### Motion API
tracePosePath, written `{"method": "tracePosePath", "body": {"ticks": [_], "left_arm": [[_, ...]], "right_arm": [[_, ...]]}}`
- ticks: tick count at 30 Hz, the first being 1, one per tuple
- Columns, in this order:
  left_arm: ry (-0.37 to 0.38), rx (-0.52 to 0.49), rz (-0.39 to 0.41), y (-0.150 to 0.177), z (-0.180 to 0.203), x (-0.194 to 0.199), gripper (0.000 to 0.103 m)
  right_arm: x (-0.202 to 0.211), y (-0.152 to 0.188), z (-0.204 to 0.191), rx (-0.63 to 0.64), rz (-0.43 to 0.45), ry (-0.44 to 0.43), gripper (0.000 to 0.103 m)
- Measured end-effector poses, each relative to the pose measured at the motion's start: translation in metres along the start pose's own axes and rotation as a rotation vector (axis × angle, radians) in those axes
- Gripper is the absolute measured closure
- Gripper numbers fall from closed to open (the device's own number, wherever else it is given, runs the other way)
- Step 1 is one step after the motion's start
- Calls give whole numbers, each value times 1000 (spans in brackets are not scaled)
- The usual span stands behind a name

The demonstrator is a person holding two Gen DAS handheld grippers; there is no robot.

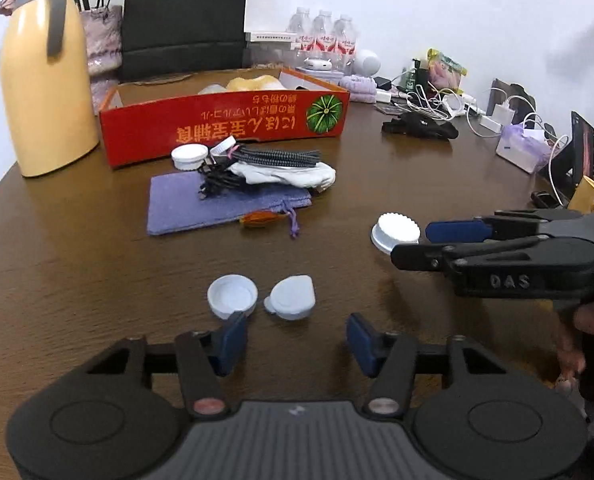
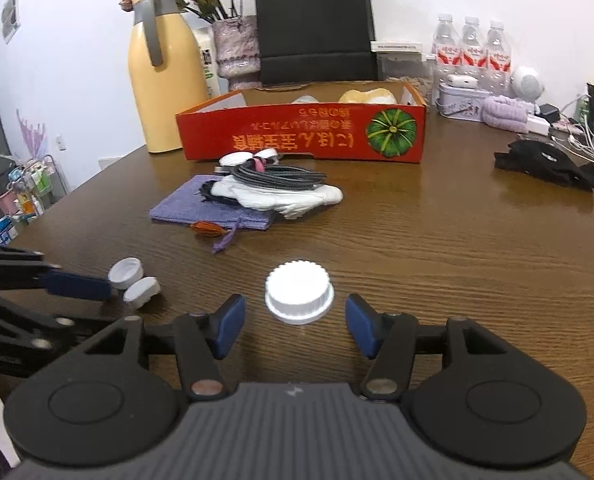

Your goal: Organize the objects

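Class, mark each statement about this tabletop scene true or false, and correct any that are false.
1. The right gripper is clamped on the ribbed white cap. False: its jaws stand open, the cap lies loose on the table.
2. The red box has a pumpkin picture. True.
3. The yellow jug lies on its side. False: it stands upright.
4. A cable bundle rests beside the purple pouch. True.

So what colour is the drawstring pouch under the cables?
Purple pouch, clearest in the right wrist view.
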State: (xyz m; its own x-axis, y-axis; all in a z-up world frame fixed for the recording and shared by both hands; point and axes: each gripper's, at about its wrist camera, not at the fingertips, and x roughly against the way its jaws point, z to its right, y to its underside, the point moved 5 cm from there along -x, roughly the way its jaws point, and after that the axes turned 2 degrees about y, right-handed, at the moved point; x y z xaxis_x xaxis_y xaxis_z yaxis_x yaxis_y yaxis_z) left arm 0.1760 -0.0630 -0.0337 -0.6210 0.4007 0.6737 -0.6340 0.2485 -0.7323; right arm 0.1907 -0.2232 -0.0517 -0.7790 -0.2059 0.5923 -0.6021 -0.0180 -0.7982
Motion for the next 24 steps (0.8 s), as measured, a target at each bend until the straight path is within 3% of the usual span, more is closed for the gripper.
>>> {"method": "tracePosePath", "body": {"ticks": [4, 5, 6, 10, 12, 19, 21, 23, 24], "left_arm": [[-5, 3, 18, -8, 2, -13, 55], [-16, 0, 17, -10, 3, -15, 71], [-24, -8, 10, -12, 4, -17, 79], [-18, 0, 7, -12, 4, -17, 79], [-20, 7, 12, -12, 4, -13, 82], [-40, 30, 104, -24, -10, 27, 82], [-114, -29, 152, -49, -26, 47, 82], [-180, -74, 221, -91, -50, 72, 82], [-181, -70, 237, -113, -61, 82, 82]], "right_arm": [[-2, 1, -2, 1, -3, -3, 45], [-2, 2, -1, -2, -2, -4, 47], [-3, 1, -1, -4, 0, -6, 48], [-7, -2, 1, -24, 14, 2, 48], [-10, -4, 2, -26, 20, 11, 64], [11, -14, 1, -35, 79, 0, 65], [31, -35, 9, -96, 99, -89, 65], [61, -78, 19, -104, 177, -189, 65], [78, -105, 21, -50, 231, -172, 65]]}}
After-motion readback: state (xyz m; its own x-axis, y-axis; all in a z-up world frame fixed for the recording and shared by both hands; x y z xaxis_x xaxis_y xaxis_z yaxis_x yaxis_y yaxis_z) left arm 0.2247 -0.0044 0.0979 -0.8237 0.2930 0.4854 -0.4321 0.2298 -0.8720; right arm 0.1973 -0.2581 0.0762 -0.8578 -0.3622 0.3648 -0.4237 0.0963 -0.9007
